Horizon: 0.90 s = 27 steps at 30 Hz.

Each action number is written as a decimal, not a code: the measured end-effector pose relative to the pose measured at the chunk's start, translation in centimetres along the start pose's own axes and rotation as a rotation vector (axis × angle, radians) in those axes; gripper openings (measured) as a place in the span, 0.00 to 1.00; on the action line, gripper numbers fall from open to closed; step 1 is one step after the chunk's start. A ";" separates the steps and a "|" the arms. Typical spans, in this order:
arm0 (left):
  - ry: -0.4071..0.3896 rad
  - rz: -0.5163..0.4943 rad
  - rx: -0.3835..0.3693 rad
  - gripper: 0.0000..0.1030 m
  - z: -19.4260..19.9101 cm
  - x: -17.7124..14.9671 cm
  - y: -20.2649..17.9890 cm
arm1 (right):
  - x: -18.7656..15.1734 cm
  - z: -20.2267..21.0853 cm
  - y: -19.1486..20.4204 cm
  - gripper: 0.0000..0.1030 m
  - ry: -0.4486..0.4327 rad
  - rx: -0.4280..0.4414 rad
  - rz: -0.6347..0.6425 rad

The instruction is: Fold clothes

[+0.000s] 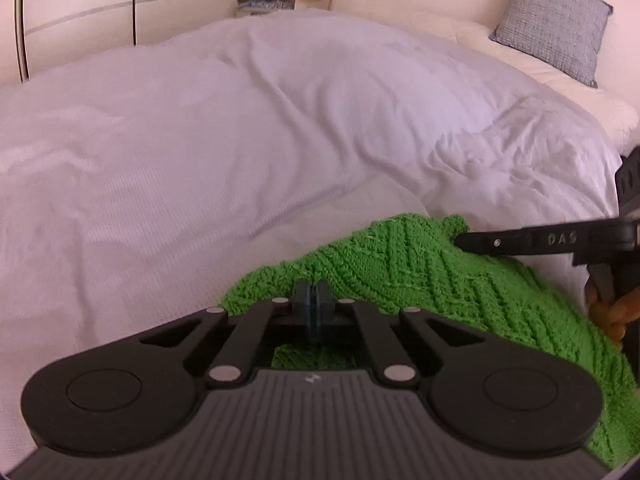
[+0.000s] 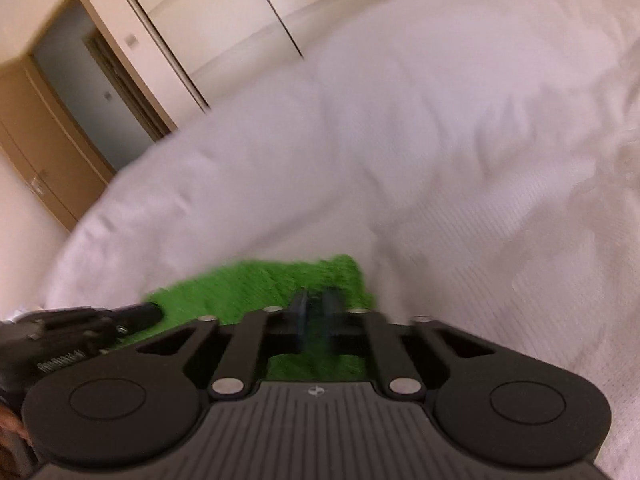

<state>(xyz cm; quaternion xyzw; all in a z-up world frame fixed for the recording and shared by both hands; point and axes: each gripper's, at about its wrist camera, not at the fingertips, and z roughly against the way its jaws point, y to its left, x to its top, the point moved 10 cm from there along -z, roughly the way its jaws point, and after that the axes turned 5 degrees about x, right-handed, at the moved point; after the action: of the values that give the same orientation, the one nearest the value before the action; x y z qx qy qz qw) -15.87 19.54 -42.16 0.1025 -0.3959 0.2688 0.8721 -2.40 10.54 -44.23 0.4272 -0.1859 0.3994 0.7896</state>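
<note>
1. Low at six o'clock in the left wrist view, the left tongs (image 1: 313, 300) stand pressed together on the near edge of the green knitted garment (image 1: 420, 280), with green knit showing under and around the two fingers.
2. At six o'clock in the right wrist view, the right tongs (image 2: 316, 312) are drawn narrow over the same green knit (image 2: 256, 284); a strip of green shows between the fingers, but the blur leaves it unclear whether the pads pinch the cloth.
3. From three o'clock in the left view, the right tongs' black finger reaches in to a raised corner of the garment.
4. At nine o'clock in the right view, the left tongs' black finger (image 2: 136, 314) lies at the garment's left edge.
5. The garment lies bunched on the near part of the bed, spreading toward four o'clock in the left view.
6. A person's hand (image 1: 604, 312) shows at the three o'clock edge, around the right tool's handle.
7. The bed carries a rumpled white duvet (image 1: 240, 140) across the middle.
8. A grey pillow (image 1: 552, 24) leans at one o'clock.
9. A pale wardrobe (image 1: 80, 8) stands at eleven o'clock; the right view shows a brown door frame (image 2: 52, 120) at ten o'clock.
</note>
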 end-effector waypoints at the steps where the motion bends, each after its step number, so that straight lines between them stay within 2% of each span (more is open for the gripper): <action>1: -0.005 0.000 0.007 0.02 0.7 0.1 -0.1 | 0.1 0.5 -0.1 0.00 -0.003 0.003 -0.012; 3: -0.025 0.011 -0.004 0.02 2.6 0.1 -0.4 | 0.2 1.4 -0.2 0.00 -0.010 0.008 -0.036; 4: -0.037 0.019 -0.015 0.03 3.8 0.0 -0.6 | 0.3 1.8 -0.2 0.05 -0.014 0.010 -0.048; 5: -0.051 0.025 -0.026 0.04 5.1 -0.2 -0.8 | 0.0 2.3 0.2 0.15 -0.029 0.002 -0.056; 6: -0.070 0.025 -0.037 0.05 6.5 -0.6 -1.2 | -0.3 3.8 0.3 0.30 -0.052 -0.012 -0.061; 7: -0.086 0.015 -0.041 0.05 8.0 -1.3 -1.6 | -0.3 5.1 0.8 0.37 -0.082 -0.005 -0.060; 10: -0.115 0.001 -0.060 0.07 11.5 -3.6 -3.1 | -3.1 10.1 2.9 0.44 -0.123 0.043 -0.063; 13: -0.138 -0.003 -0.055 0.08 13.9 -5.2 -4.2 | -7.4 12.9 3.2 0.51 -0.131 0.028 -0.143; 18: -0.135 0.011 -0.076 0.09 15.0 -5.5 -5.2 | -13.8 13.6 2.9 0.51 -0.088 0.099 -0.384; 20: -0.118 0.006 -0.117 0.12 15.0 -5.5 -6.1 | -14.3 12.8 3.4 0.50 -0.070 0.130 -0.391; 21: -0.092 0.001 -0.139 0.14 14.7 -5.9 -6.7 | -14.5 12.3 3.6 0.33 -0.061 0.145 -0.392; 24: -0.023 -0.014 -0.175 0.15 13.8 -7.1 -8.0 | -14.2 12.7 4.4 0.18 -0.055 0.141 -0.331; 25: -0.009 -0.015 -0.173 0.15 13.6 -7.5 -8.1 | -13.9 13.3 4.6 0.06 -0.059 0.128 -0.302; 27: 0.003 -0.011 -0.179 0.15 13.3 -8.1 -8.3 | -13.7 14.9 4.2 0.06 -0.069 0.128 -0.305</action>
<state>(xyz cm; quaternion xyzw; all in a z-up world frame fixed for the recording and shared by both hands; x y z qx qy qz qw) -24.20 4.28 -39.06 0.0260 -0.4163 0.2275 0.8799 -13.37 -6.89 -42.29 0.5135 -0.1202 0.2711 0.8052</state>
